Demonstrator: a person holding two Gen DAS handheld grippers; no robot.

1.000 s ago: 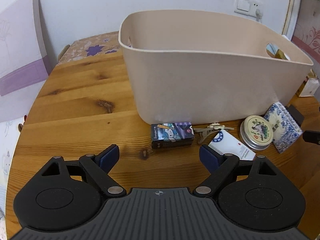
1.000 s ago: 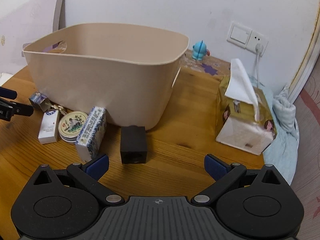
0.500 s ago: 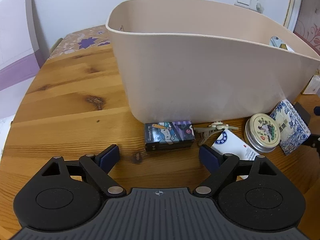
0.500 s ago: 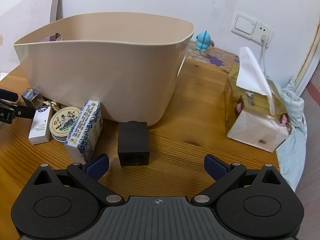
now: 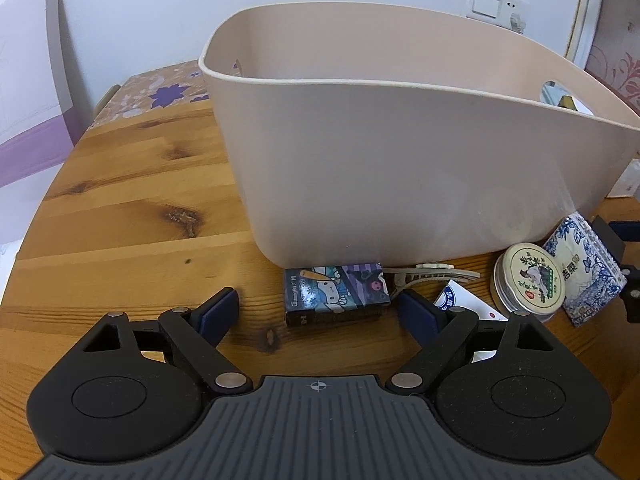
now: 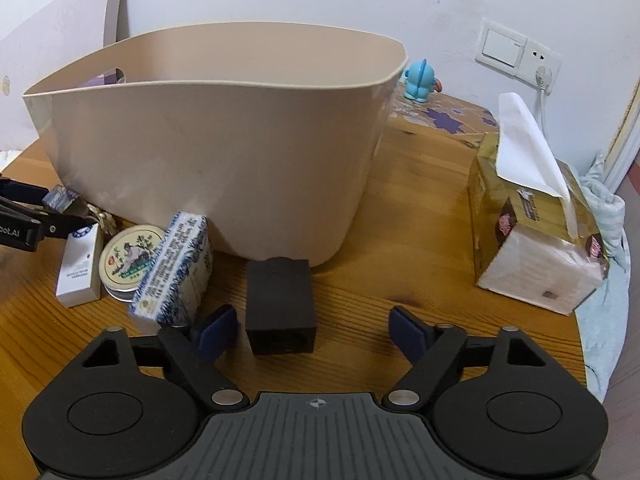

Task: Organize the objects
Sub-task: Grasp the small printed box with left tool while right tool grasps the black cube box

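On a wooden table point(image 5: 120, 216) stands a large beige tub point(image 5: 400, 160), and a row of small things lies along its near wall. The left gripper point(image 5: 319, 312) is low over the table with its jaws wide apart, holding nothing; a small cartoon-printed box point(image 5: 336, 294) lies flat between its blue fingertips point(image 5: 218, 314), touching neither one, just in front of the tub wall. To the right of this box there is a beige hair clip point(image 5: 432, 274), then a white carton point(image 5: 464, 306) partly hidden behind the right finger, a round tin point(image 5: 528, 282) with a printed lid, and a blue-and-white patterned pack point(image 5: 588, 268) leaning near the tin. The right gripper point(image 6: 312, 328) is also spread open and empty; a black cube point(image 6: 280, 306) stands on the table between its fingertips, closer to the left one, and just beside the patterned pack. Further right, well apart from the tub, a tissue box point(image 6: 536, 232) with one tissue pulled up rests near the table edge. A small blue figurine point(image 6: 420, 80) stands behind the tub near the wall.
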